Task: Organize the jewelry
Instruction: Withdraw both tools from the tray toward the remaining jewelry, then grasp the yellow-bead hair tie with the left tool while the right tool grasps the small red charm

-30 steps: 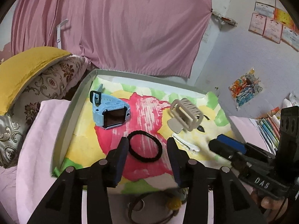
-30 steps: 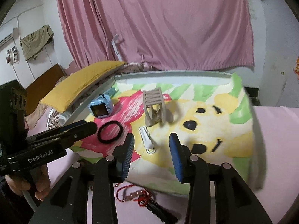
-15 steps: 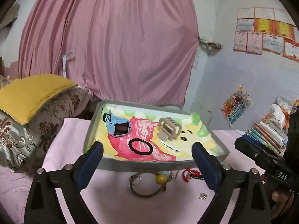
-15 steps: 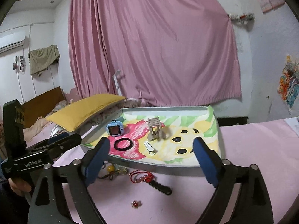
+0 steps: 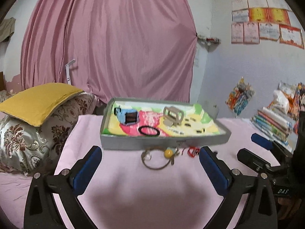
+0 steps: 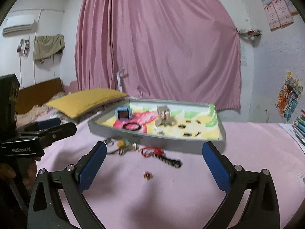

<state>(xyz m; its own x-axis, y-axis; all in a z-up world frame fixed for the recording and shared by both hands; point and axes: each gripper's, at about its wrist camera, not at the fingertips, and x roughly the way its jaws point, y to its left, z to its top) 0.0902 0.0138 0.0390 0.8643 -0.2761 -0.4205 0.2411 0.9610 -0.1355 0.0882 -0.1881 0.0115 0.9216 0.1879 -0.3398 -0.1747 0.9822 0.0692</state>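
The left gripper (image 5: 150, 164) hangs over the pink bedsheet (image 5: 152, 190) with its jaws spread wide; they have just been opening, and nothing sits between them. The right gripper (image 6: 153, 164) is likewise wide apart, its jaws having just been opening too, with only bare sheet and a small red bead (image 6: 147, 175) between the blue pads.

Seen from the left wrist, the tray (image 5: 133, 143) with the bright painted lining lies at twelve o'clock, well beyond the fingertips. Inside it, a blue watch (image 5: 126, 116) sits at ten o'clock, a beige hair claw (image 5: 173, 115) at one o'clock, and a black hair tie (image 5: 149, 130) near the front wall at six o'clock.

On the sheet just in front of the tray lie a key ring with a yellow ball (image 5: 168, 153) and, to its three o'clock, a red cord charm (image 6: 152, 151) with a dark beaded tail.

A yellow pillow (image 5: 38, 101) rests on a patterned cushion (image 5: 28, 137) at nine o'clock; books (image 5: 272, 122) are stacked at three o'clock. A pink curtain (image 5: 114, 47) hangs behind.
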